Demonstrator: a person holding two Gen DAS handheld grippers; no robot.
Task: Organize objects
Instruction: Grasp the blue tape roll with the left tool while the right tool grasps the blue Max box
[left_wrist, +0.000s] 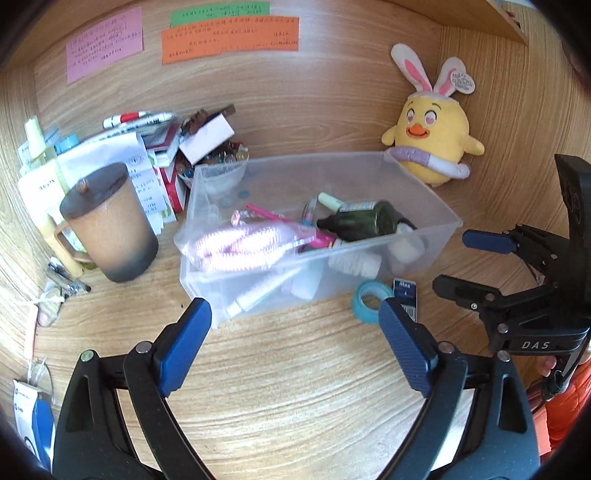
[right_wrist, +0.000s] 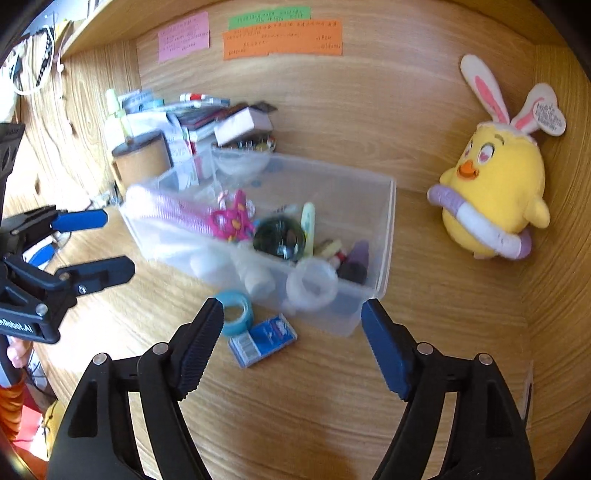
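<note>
A clear plastic bin (left_wrist: 424, 184) (right_wrist: 384, 229) sits on the wooden desk. It holds a dark green bottle (left_wrist: 365, 219) (right_wrist: 279, 236), a pink zip bag (left_wrist: 240, 247), pink scissors (right_wrist: 231, 221) and several small items. A blue tape roll (left_wrist: 369, 299) (right_wrist: 236, 312) and a blue packet (left_wrist: 406, 295) (right_wrist: 264, 341) lie on the desk against the bin's front wall. My left gripper (left_wrist: 295, 310) (right_wrist: 118, 242) stands open just short of the bin's front, nothing between its pads. My right gripper (right_wrist: 291, 308) (left_wrist: 452, 262) is open too, its left finger beside the tape roll.
A brown lidded mug (left_wrist: 110, 221) (right_wrist: 142, 158) stands left of the bin, with a pile of papers, boxes and markers (left_wrist: 147, 158) behind it. A yellow plush chick (left_wrist: 432, 136) (right_wrist: 495, 177) leans on the back panel at the right. Coloured notes (left_wrist: 229, 40) are stuck above.
</note>
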